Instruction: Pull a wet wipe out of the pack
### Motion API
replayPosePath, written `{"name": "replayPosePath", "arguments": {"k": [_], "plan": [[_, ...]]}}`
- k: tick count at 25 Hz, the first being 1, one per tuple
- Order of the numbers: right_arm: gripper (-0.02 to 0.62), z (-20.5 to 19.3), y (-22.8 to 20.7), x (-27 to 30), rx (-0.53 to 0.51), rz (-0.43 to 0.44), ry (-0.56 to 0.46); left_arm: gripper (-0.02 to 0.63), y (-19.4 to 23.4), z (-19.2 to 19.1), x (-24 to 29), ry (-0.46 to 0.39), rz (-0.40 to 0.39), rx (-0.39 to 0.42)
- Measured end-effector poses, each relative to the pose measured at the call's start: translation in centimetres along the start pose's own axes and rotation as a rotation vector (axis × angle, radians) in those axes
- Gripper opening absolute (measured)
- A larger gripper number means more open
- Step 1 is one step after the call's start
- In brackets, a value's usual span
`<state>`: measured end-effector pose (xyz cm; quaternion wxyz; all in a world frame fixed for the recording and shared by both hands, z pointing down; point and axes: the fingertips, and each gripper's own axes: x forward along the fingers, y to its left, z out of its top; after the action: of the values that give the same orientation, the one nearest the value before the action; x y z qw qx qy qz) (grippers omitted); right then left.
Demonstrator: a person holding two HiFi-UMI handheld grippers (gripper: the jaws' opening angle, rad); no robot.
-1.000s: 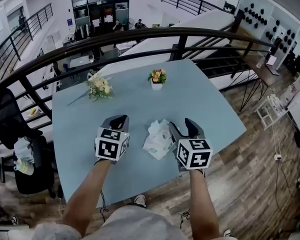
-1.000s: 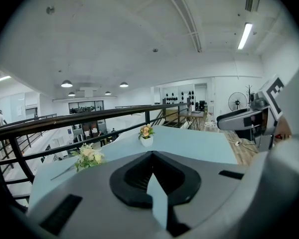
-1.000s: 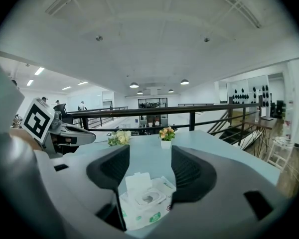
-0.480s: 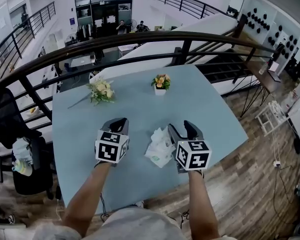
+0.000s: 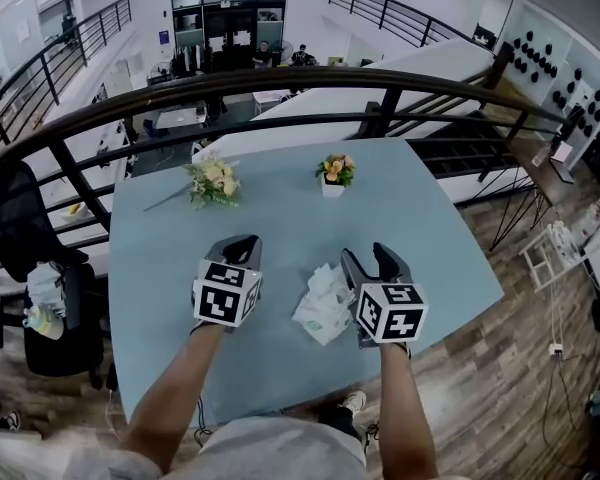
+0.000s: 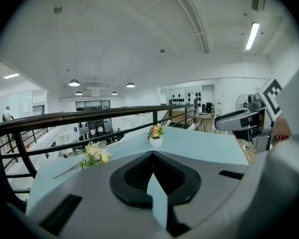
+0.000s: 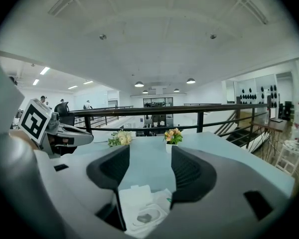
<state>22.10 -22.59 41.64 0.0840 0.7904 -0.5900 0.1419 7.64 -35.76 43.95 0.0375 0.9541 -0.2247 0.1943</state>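
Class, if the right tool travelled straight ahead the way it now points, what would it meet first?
Likely the small flower pot, dead ahead between the right tool's open jaws, though depth is unclear. The wet wipe pack lies below that line.

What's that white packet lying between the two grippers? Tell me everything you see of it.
A soft white pack with green print, lying flat on the blue table. Its lid flap is folded back from an oval opening, and something white and crumpled bunches at its far end. It sits beside the right gripper, whose open jaws frame it; nothing grips it.
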Motion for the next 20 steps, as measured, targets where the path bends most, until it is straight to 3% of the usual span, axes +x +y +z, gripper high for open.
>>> {"name": "replayPosePath", "arguments": {"k": [20], "plan": [[0.245, 0.9, -4.9, 3.0, -0.058, 0.280, 0.000, -0.005, -2.8, 0.5, 1.1, 0.022, 0.272, -0.072]]}}
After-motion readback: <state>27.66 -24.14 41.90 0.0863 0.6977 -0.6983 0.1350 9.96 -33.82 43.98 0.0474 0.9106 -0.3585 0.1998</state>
